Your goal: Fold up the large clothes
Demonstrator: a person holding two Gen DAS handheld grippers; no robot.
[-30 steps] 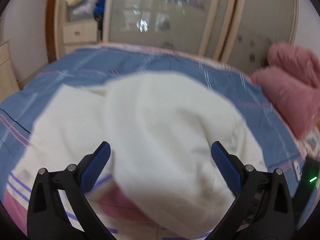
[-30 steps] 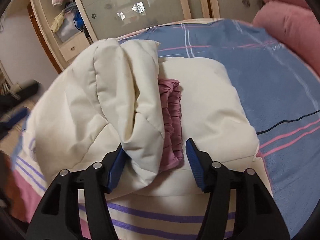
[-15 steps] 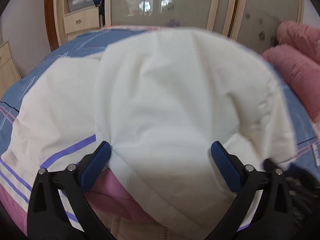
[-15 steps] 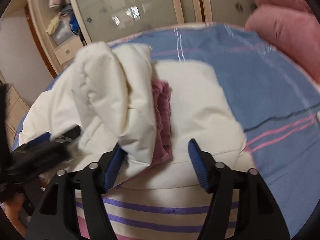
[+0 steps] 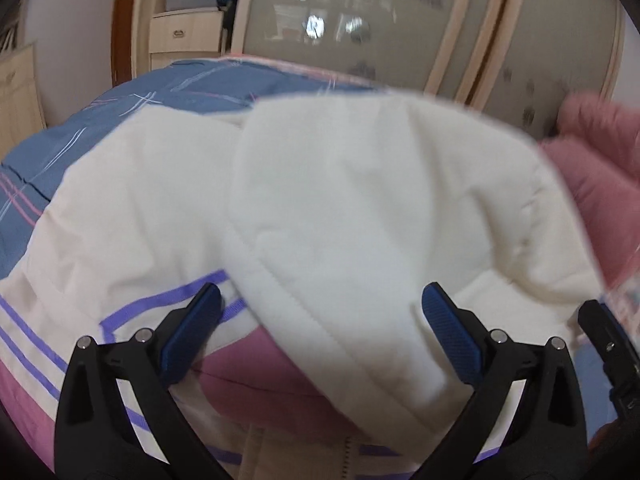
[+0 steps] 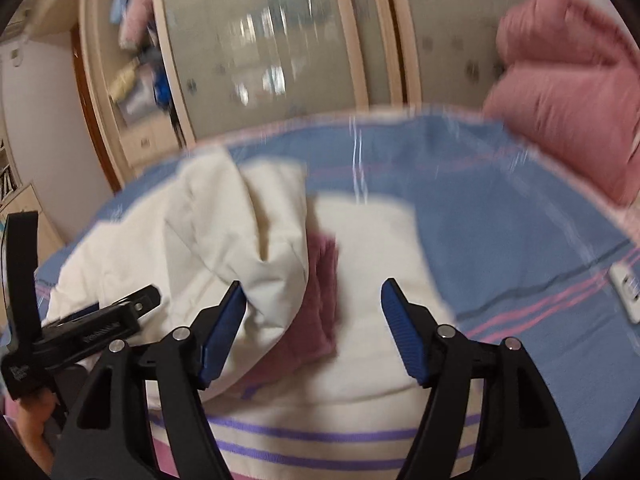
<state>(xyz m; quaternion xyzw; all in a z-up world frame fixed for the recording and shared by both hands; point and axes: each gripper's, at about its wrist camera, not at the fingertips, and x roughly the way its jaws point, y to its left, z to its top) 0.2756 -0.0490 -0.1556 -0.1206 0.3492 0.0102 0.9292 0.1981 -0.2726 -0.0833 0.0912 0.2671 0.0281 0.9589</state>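
Since a second ago the right claw (image 6: 314, 328) has spread off the cream sleeve (image 6: 276, 264), now lying lengthwise directly ahead across the jacket (image 5: 132, 220) on the bed (image 6: 500, 216), while the left claw (image 5: 320, 336), also spread, holds nothing.

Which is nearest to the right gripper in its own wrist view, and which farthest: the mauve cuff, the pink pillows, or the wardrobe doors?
Right gripper, nearest first:
1. Mauve cuff, between its fingers.
2. Pink pillows, upper right, across the bed.
3. Wardrobe doors, behind the bed.
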